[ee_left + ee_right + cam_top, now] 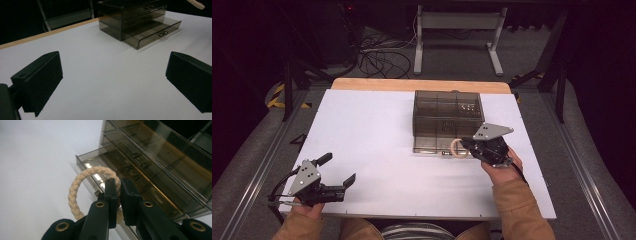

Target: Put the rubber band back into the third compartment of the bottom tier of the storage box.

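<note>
Here the right gripper [118,186] is clenched on a braided rope ring [77,185], pinching it at the ring's 4 o'clock side so that the loop stands out past the jaws. In the high view the ring [457,148] hangs at the front edge of the smoky plastic drawer unit [447,117], whose bottom drawer [152,31] is pulled out.

To do this step well, carry the ring toward 12 o'clock until the whole loop is over the drawer's floor, lower it, and only then let go; dropped at the lip, it would likely fall out.

Whether the ring already clears the front wall is hard to tell.

The left gripper [337,172] rests at 7 o'clock on the white table [377,130], its jaws spread and empty.
</note>
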Available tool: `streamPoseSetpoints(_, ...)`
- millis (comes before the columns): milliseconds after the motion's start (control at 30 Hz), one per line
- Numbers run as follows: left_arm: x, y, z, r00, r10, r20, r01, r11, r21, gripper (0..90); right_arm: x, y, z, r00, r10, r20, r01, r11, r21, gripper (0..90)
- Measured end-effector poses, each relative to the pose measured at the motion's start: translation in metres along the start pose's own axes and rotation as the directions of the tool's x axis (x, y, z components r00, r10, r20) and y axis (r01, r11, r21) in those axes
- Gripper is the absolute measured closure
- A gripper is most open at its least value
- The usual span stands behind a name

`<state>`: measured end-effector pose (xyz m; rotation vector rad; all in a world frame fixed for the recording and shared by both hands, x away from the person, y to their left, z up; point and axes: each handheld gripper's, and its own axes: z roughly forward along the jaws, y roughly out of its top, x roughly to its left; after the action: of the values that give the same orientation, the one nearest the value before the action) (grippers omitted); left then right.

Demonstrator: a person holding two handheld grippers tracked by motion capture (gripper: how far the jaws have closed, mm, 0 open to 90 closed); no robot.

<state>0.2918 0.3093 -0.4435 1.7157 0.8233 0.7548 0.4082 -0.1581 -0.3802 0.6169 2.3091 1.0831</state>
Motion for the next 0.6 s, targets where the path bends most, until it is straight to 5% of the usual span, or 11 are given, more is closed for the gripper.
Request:
streamPoseSetpoints(167, 0.0, 0.0, 0.0, 1.0, 0.004, 0.0, -0.004, 1.0, 0.003, 1.6, -0.004, 0.001, 0.001, 0.9973, 0.049, 0.055, -0.049, 0.999, 0.004, 84.2)
streamPoseSetpoints(600, 0.001, 0.0, 0.0, 1.0, 0.003, 0.001, -0.003, 1.0, 0.004, 1.6, -0.016, -0.002, 0.007, 0.9702, 0.144, 0.195, -0.146, 0.989, -0.006, 84.3)
